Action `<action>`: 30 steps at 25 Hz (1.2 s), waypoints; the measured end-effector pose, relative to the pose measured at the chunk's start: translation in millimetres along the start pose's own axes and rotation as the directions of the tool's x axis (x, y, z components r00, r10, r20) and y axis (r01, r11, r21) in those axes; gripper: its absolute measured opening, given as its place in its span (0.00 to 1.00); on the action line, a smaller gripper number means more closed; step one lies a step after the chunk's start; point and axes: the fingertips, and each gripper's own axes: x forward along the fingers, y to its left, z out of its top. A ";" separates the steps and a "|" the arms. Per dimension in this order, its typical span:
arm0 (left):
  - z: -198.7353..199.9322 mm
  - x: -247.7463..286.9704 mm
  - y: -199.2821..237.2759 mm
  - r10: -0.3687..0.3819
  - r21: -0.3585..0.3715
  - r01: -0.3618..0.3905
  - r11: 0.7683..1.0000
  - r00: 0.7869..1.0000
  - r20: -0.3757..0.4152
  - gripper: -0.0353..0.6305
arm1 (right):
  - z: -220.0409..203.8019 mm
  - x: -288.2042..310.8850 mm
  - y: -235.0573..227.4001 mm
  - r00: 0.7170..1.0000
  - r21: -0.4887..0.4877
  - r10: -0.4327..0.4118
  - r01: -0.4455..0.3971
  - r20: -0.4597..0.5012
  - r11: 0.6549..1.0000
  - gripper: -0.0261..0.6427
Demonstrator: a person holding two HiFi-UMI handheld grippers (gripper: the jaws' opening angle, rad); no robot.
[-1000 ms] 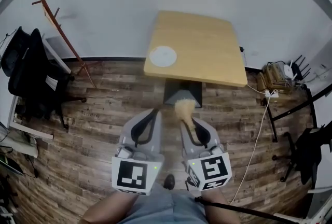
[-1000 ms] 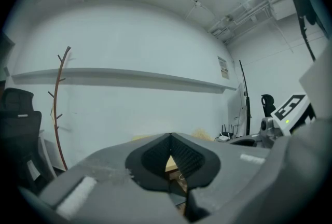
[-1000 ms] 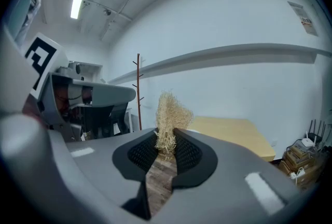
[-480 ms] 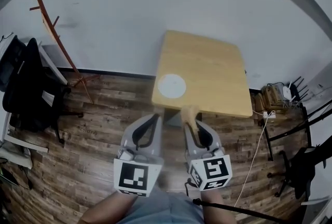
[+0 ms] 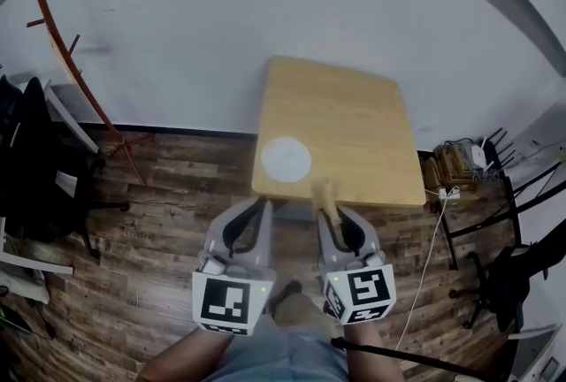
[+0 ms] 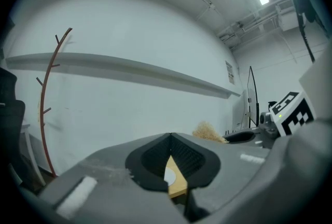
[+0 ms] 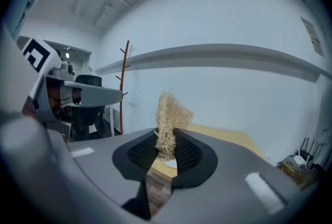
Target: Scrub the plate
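A round white plate (image 5: 285, 159) lies near the front left edge of a small wooden table (image 5: 354, 124) against the wall. Both grippers are held side by side over the floor, just short of the table's front edge. My right gripper (image 5: 329, 210) is shut on a tan fibrous scrubber (image 5: 324, 193), whose tuft sticks up past the jaws (image 7: 170, 111). My left gripper (image 5: 256, 207) is shut with nothing in it. Through its jaws I glimpse the plate (image 6: 169, 177) and the table (image 6: 177, 187).
A red curved coat rack (image 5: 62, 49) stands at the left wall. A dark chair draped with clothes (image 5: 35, 168) is at far left. Cables and a power strip (image 5: 447, 168) lie right of the table, with a black chair (image 5: 508, 274) beyond. The floor is wood planks.
The table and plate have drawn closer to the grippers as the person steps forward. Both grippers keep their pose, and the scrubber stays held.
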 end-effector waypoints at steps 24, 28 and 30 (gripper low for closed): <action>-15.7 177.3 24.9 0.108 0.073 -0.098 0.992 0.982 -0.156 0.09 | -4.3 139.7 -115.8 0.991 0.098 0.135 -0.132 -0.021 0.986 0.15; -9.1 195.6 26.5 0.133 0.085 -0.121 0.989 0.980 -0.150 0.09 | 2.3 157.8 -125.3 0.984 0.091 0.179 -0.177 -0.010 0.980 0.15; -7.9 202.3 28.1 0.146 0.080 -0.135 0.988 0.977 -0.155 0.09 | 4.5 165.3 -130.7 0.982 0.092 0.189 -0.187 -0.012 0.978 0.15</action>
